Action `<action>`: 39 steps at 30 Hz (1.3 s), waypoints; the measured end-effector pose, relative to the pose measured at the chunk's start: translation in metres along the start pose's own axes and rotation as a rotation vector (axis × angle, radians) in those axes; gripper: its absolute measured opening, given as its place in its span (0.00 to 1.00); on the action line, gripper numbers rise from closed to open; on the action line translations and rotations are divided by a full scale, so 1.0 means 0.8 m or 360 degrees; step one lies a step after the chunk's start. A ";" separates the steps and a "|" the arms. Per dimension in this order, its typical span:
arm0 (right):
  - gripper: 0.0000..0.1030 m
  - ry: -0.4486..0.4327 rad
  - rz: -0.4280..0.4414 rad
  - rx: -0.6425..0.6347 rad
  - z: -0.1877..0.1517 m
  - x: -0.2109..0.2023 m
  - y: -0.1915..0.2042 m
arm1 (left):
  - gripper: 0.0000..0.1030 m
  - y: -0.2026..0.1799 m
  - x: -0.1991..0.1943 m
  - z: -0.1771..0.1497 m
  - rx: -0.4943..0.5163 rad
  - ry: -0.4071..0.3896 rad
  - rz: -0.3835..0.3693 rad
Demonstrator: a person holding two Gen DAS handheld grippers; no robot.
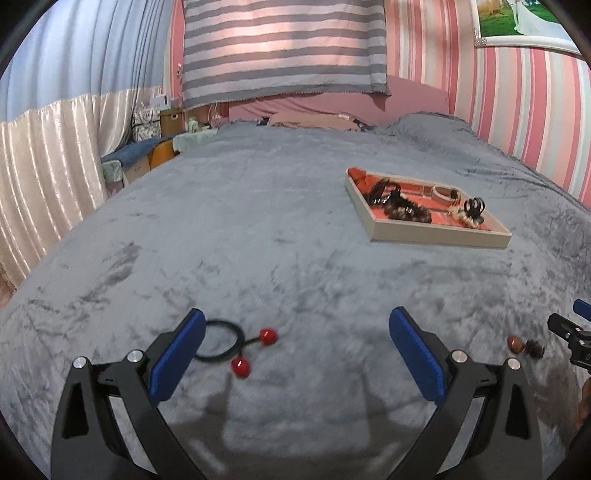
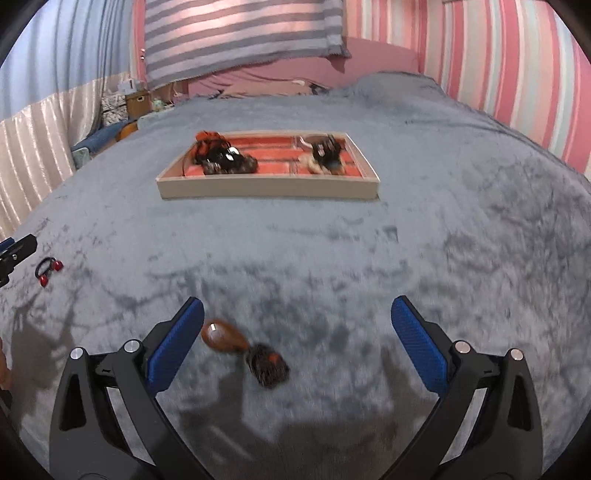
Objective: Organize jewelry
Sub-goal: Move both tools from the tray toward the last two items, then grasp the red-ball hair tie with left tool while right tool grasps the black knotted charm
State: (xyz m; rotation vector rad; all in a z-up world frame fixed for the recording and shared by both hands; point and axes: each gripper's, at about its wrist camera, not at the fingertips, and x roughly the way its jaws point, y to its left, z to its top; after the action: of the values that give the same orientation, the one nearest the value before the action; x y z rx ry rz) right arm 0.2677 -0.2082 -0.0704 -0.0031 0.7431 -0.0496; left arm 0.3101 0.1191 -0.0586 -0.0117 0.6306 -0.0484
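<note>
Only the left wrist view shows a framed picture (image 1: pixel 517 22), upper right. In it the left tongs (image 1: pixel 297 354) gape wide and empty; a black hair tie with two red beads (image 1: pixel 236 345) lies on the grey bedspread (image 1: pixel 258 229) just beside the left finger (image 1: pixel 177 360). In the right wrist view the right tongs (image 2: pixel 297 343) also stand wide and empty, a brown hair clip (image 2: pixel 245 352) lying between them, nearer the left finger. The jewelry tray (image 2: pixel 269 188) sits upper centre, below pink-striped walls (image 2: pixel 517 55).
</note>
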 end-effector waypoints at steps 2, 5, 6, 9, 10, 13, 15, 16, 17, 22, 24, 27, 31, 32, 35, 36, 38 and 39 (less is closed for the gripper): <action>0.96 0.0020 0.0006 0.0024 -0.008 0.000 -0.004 | 0.94 0.007 0.002 -0.007 -0.0014 0.0025 -0.0004; 0.92 0.0057 0.0021 0.0029 -0.020 0.002 -0.004 | 0.94 0.014 0.007 -0.011 -0.0002 0.0052 -0.0005; 0.89 0.0068 0.0026 0.0028 -0.022 0.003 -0.004 | 0.94 0.015 0.009 -0.010 0.0003 0.0060 -0.0001; 0.79 0.0106 0.0037 0.0037 -0.028 0.009 -0.004 | 0.94 0.022 0.017 -0.012 -0.0003 0.0088 -0.0006; 0.75 0.0118 0.0039 0.0043 -0.029 0.011 -0.005 | 0.94 0.025 0.019 -0.013 -0.0011 0.0096 -0.0010; 0.67 0.0151 0.0053 0.0044 -0.032 0.019 -0.004 | 0.94 0.029 0.028 -0.015 -0.0020 0.0127 -0.0017; 0.62 0.0167 0.0070 0.0049 -0.032 0.024 -0.004 | 0.94 0.031 0.034 -0.015 -0.0011 0.0152 -0.0020; 0.59 0.0177 0.0082 0.0053 -0.032 0.026 -0.004 | 0.94 0.031 0.037 -0.015 -0.0008 0.0160 -0.0024; 0.58 0.0184 0.0094 0.0057 -0.032 0.029 -0.004 | 0.94 0.032 0.039 -0.015 -0.0010 0.0165 -0.0031; 0.46 0.0199 0.0151 0.0077 -0.029 0.036 -0.004 | 0.93 0.044 0.050 -0.012 -0.0036 0.0182 -0.0044; 0.42 0.0206 0.0168 0.0068 -0.028 0.038 -0.002 | 0.88 0.048 0.055 -0.011 -0.0040 0.0197 -0.0053; 0.32 0.0202 0.0188 0.0059 -0.028 0.039 0.001 | 0.80 0.053 0.071 -0.011 -0.0039 0.0267 -0.0080; 0.28 0.0211 0.0205 0.0052 -0.028 0.041 0.004 | 0.72 0.060 0.091 -0.014 -0.0077 0.0377 -0.0115; 0.27 0.0212 0.0210 0.0058 -0.028 0.041 0.004 | 0.71 0.062 0.093 -0.014 -0.0089 0.0388 -0.0123; 0.27 0.0211 0.0222 0.0069 -0.028 0.041 0.002 | 0.65 0.065 0.094 -0.013 -0.0090 0.0387 -0.0134; 0.27 0.0211 0.0227 0.0072 -0.028 0.041 0.002 | 0.58 0.066 0.096 -0.013 -0.0087 0.0389 -0.0122; 0.26 0.0209 0.0231 0.0076 -0.028 0.041 0.001 | 0.49 0.070 0.096 -0.013 -0.0105 0.0390 -0.0125; 0.26 0.0207 0.0230 0.0076 -0.028 0.040 0.001 | 0.43 0.072 0.095 -0.013 -0.0114 0.0388 -0.0130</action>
State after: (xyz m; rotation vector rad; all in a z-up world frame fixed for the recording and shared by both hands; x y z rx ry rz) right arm 0.2763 -0.2085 -0.1087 0.1001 0.8704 0.0711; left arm 0.3679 0.1731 -0.1134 -0.1021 0.8756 -0.1076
